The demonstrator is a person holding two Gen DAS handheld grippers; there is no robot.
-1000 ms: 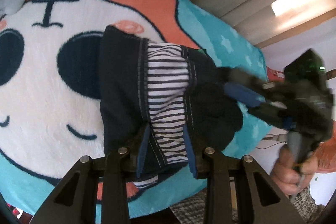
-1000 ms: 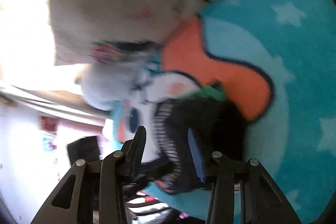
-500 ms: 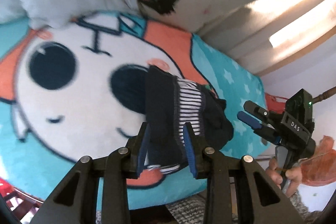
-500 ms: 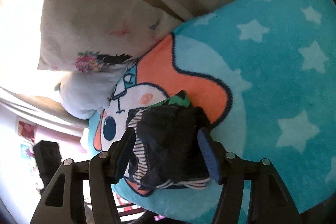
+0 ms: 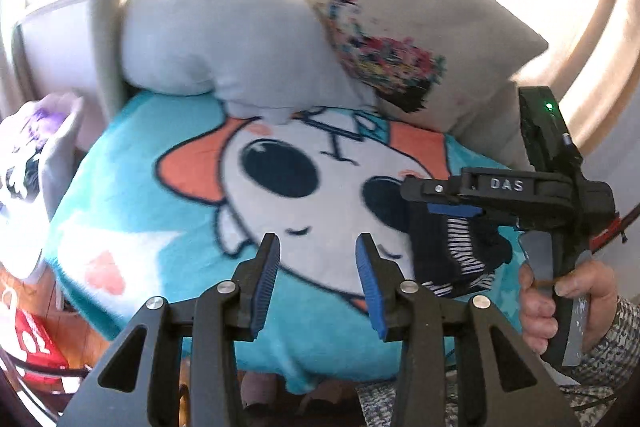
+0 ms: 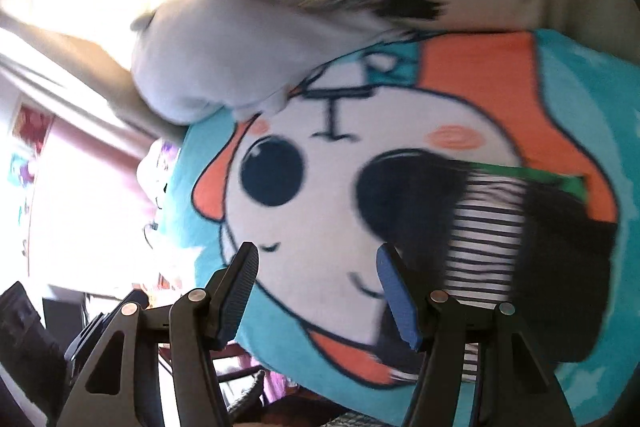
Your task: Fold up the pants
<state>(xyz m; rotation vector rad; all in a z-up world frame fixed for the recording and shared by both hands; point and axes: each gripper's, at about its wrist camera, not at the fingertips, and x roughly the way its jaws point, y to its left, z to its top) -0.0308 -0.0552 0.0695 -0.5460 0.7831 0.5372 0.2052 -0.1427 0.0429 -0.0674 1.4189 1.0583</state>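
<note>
Cartoon blanket (image 5: pixel 168 211): folded pants (image 5: pixel 456 259), pillows (image 5: pixel 224 39).

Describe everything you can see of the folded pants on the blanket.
The pants are a small folded bundle of dark navy or black soft fabric, with a white panel of thin dark stripes showing across the middle and a bit of green at the far edge. They lie compact and flat on the teal cartoon-face blanket, covering part of one printed eye, near its front edge. Neither gripper holds them: the left gripper and right gripper both stand open and apart from them.
</note>
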